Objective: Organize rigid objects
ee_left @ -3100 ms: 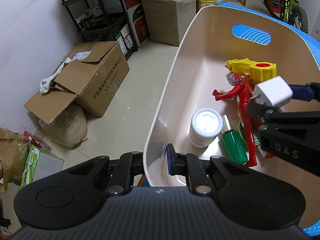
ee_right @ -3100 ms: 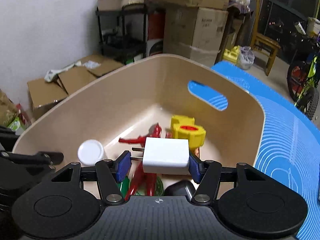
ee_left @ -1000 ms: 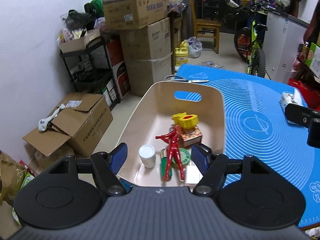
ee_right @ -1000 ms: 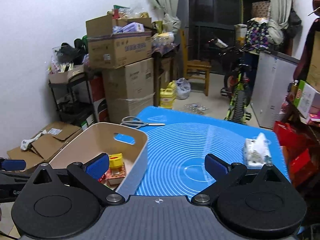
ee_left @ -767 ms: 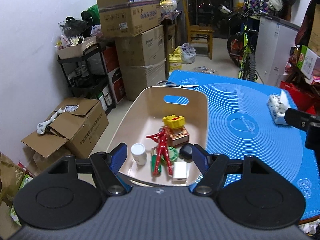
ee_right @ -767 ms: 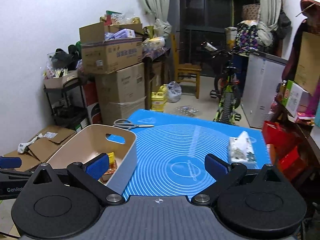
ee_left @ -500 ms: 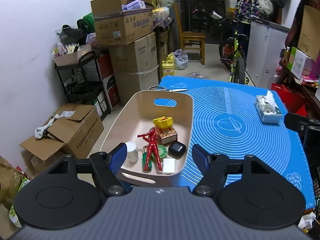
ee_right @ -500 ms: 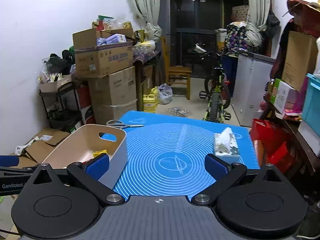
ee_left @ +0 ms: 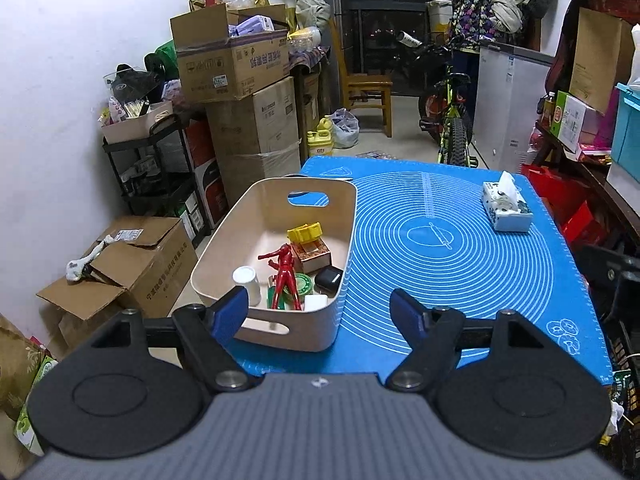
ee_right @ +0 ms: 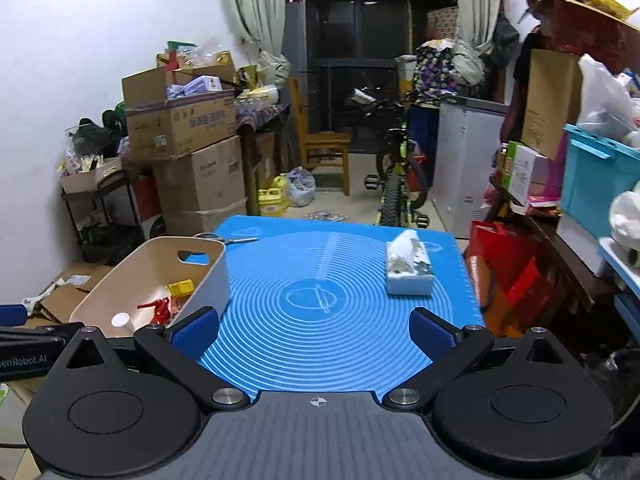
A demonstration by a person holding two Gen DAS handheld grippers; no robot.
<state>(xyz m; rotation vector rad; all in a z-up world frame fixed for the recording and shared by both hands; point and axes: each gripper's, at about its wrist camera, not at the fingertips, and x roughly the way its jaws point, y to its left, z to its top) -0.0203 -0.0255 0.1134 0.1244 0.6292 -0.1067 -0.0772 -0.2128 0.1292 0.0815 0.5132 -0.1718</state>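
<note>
A beige bin (ee_left: pixel 224 240) stands on the left part of the blue mat (ee_left: pixel 440 240). It holds a red figure (ee_left: pixel 285 276), a white jar (ee_left: pixel 246 280), a yellow toy (ee_left: pixel 305 232), a brown box (ee_left: pixel 312 254), a black case (ee_left: pixel 329 279) and a white charger (ee_left: pixel 316 303). My left gripper (ee_left: pixel 318 310) hangs before the bin's near end, its jaws opening, nothing between them. My right gripper (ee_right: pixel 314 332) is wide open and empty over the mat's near edge, to the right of the bin (ee_right: pixel 212 276).
A tissue box (ee_right: pixel 408 270) sits on the mat's far right and scissors (ee_right: pixel 224 239) lie behind the bin. Cardboard boxes (ee_left: pixel 120 264) and a black shelf (ee_left: pixel 152 168) stand on the left. A bicycle (ee_right: pixel 396 184) and a chair (ee_right: pixel 324 148) are beyond the table.
Both grippers have drawn back from the bin, so more of the table shows. The white charger once held by the right gripper now lies in the bin. The left jaws stand wider.
</note>
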